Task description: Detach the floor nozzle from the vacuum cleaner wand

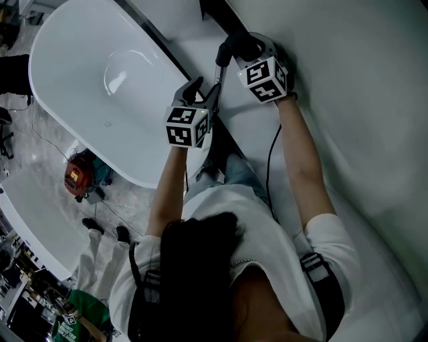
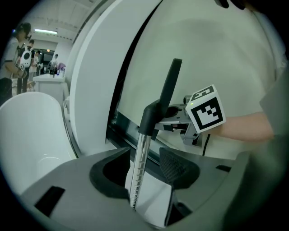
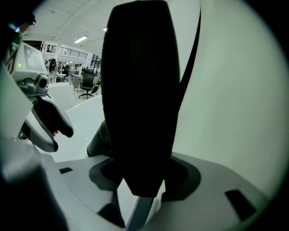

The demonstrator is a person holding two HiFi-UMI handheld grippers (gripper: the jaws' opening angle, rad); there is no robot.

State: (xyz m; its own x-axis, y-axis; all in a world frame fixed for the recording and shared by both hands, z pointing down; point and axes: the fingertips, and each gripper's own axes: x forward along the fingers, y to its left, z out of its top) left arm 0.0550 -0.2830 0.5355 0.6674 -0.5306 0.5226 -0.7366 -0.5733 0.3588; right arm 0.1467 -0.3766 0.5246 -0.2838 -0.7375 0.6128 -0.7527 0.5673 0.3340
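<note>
A ribbed metal vacuum wand (image 2: 139,167) runs up into a black collar (image 2: 151,118) and a black neck piece (image 3: 140,94). My left gripper (image 2: 144,170) straddles the metal wand with its jaws open, and gaps show on both sides of the tube. In the head view it (image 1: 206,93) sits just below the right gripper (image 1: 244,52). My right gripper (image 3: 144,180) is shut on the black neck piece, which fills most of its view. The neck piece (image 1: 224,17) continues up out of the head view, so the floor nozzle itself is hidden.
A large white oval tub (image 1: 93,80) lies to the left and a curved white surface (image 1: 354,107) to the right. A red machine (image 1: 78,175) stands on the floor below the tub. A black cable (image 1: 270,157) hangs by the right arm. People stand far off (image 2: 18,54).
</note>
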